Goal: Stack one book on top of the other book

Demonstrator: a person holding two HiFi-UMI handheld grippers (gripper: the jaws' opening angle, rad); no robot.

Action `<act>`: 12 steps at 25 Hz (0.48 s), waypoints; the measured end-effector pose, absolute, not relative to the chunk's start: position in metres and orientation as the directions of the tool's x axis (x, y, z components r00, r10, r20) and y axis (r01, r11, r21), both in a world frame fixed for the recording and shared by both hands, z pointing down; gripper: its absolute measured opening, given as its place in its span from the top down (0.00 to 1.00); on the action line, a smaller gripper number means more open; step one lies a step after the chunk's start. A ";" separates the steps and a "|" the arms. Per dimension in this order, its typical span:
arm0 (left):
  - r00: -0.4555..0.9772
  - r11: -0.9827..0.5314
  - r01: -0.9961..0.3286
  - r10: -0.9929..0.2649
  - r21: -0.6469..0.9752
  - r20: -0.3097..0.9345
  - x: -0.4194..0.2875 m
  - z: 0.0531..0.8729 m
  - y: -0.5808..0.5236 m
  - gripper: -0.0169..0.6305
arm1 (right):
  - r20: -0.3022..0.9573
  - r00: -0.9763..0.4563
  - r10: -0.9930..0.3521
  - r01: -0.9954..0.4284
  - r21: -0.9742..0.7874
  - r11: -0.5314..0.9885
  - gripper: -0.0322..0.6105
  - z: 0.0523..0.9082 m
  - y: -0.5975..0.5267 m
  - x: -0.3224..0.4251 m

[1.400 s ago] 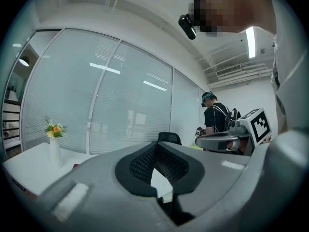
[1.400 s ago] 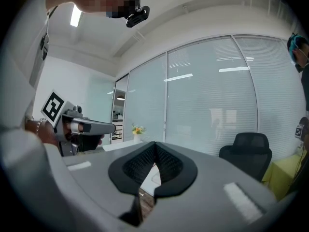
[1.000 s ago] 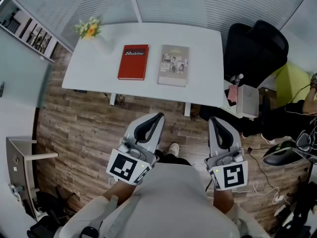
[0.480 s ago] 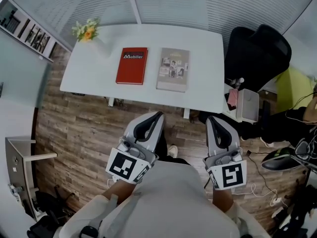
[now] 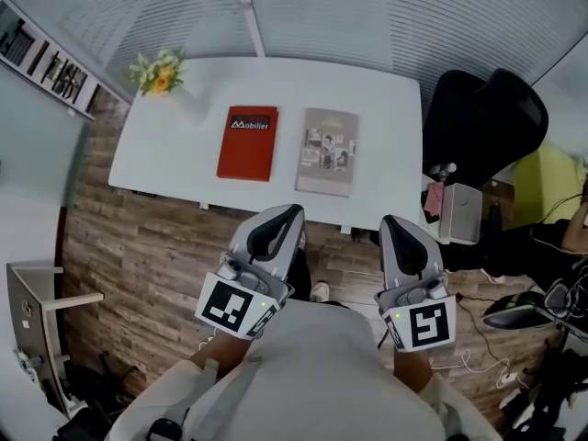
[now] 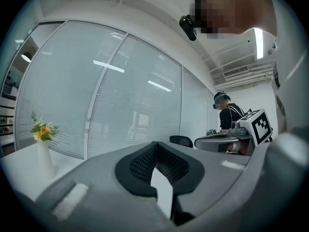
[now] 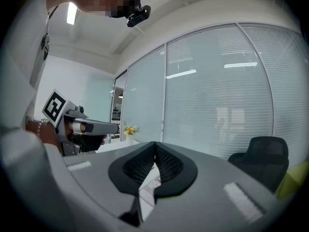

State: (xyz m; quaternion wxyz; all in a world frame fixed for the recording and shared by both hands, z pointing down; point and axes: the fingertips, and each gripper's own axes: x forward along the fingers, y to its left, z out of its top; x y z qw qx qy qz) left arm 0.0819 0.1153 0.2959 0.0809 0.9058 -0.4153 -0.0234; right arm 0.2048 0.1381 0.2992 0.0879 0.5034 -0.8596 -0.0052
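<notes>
Now table (image 5: 179, 150) nearer; red book (image 5: 248, 142), grey book (image 5: 327, 151) unmoved, apart.

Left gripper (image 5: 290, 215) and right gripper (image 5: 395, 223) held side by side, short of the table's (image 5: 175, 150) near edge and apart from it, both pointing toward the table, roughly level, jaws pressed together with nothing between, rear ends close to the torso
</notes>
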 end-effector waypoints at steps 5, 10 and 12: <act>0.654 -0.641 -0.747 -0.756 0.175 0.022 0.062 0.296 0.068 0.97 | 0.156 -0.479 -0.864 -0.863 0.100 0.496 0.94 0.298 0.091 0.184; 0.654 -0.641 -0.747 -0.757 0.179 0.018 0.036 0.296 0.019 0.97 | 0.159 -0.486 -0.859 -0.855 0.116 0.505 0.94 0.296 0.041 0.158; 0.654 -0.642 -0.746 -0.756 0.178 0.015 0.027 0.295 0.000 0.97 | 0.162 -0.485 -0.860 -0.854 0.122 0.505 0.94 0.296 0.023 0.149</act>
